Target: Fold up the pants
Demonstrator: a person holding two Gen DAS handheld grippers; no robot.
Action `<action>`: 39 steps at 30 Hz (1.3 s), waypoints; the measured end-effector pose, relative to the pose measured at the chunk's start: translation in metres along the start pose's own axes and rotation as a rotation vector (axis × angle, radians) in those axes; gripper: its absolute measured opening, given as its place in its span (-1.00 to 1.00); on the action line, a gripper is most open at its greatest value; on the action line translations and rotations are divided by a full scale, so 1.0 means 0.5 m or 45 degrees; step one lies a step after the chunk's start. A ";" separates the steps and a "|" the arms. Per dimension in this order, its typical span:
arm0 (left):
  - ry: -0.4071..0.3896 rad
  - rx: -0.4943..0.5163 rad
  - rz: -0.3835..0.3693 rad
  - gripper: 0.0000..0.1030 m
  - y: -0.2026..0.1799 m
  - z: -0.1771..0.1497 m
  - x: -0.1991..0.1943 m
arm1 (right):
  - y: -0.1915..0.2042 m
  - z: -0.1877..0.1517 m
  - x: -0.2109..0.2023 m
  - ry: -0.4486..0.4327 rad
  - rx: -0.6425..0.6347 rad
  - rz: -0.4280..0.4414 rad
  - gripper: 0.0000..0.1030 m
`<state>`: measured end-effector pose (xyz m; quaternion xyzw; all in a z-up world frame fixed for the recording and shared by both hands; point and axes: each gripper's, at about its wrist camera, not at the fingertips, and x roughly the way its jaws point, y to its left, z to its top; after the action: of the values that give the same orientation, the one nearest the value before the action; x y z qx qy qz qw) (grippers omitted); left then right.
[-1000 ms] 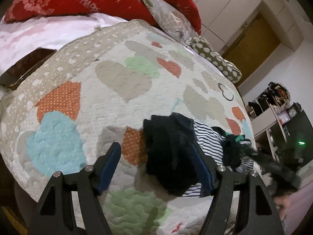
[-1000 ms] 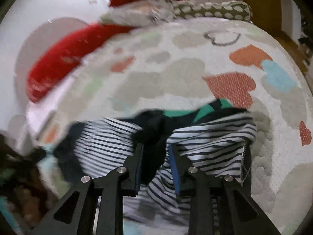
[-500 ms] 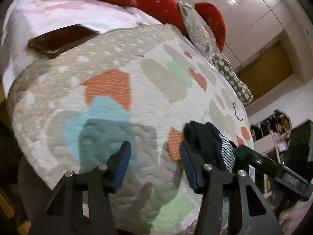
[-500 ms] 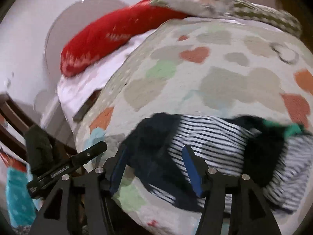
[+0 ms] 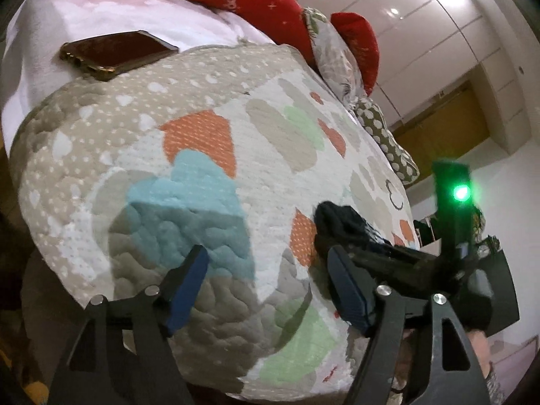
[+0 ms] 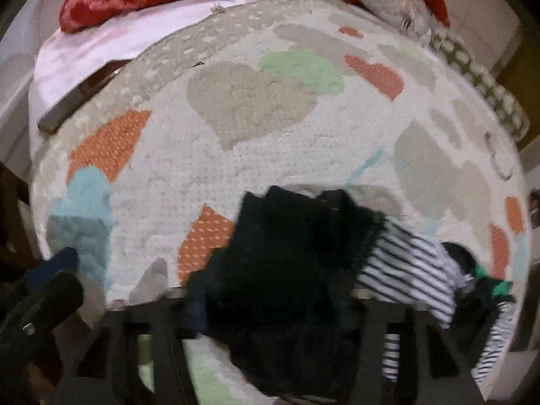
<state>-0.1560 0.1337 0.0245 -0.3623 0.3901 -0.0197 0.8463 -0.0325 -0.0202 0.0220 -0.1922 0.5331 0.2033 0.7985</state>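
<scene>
Dark pants (image 6: 287, 253) between closing right tongs (image 6: 270, 307) (blurred)

Dark pants (image 6: 287, 253) lay bunched and crumpled at lower centre of the right-wrist view, partly overlapping a striped garment; a dark bunch at right-centre in the left-wrist view (image 5: 341, 222).

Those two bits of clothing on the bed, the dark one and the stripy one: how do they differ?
The dark garment is plain, near black; the striped garment has thin black and white bands. In the right wrist view the dark garment lies left, the striped garment right of it. Both lie rumpled and touching on the heart quilt.
</scene>
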 end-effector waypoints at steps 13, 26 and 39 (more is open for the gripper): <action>0.127 0.104 -0.002 0.41 -0.080 -0.018 0.048 | -0.237 -0.059 -0.167 -0.329 0.415 0.326 -0.57; 0.282 0.324 -0.013 0.41 -0.238 -0.065 0.118 | -0.543 -0.302 -0.158 -0.394 0.990 0.223 -0.21; 0.371 0.751 -0.059 0.41 -0.449 -0.172 0.221 | -0.557 -0.322 -0.186 -0.666 0.999 0.858 -0.16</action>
<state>-0.0811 -0.1182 0.0569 -0.1037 0.4762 -0.2029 0.8493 -0.0421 -0.3508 0.0760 0.3552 0.3852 0.2740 0.8065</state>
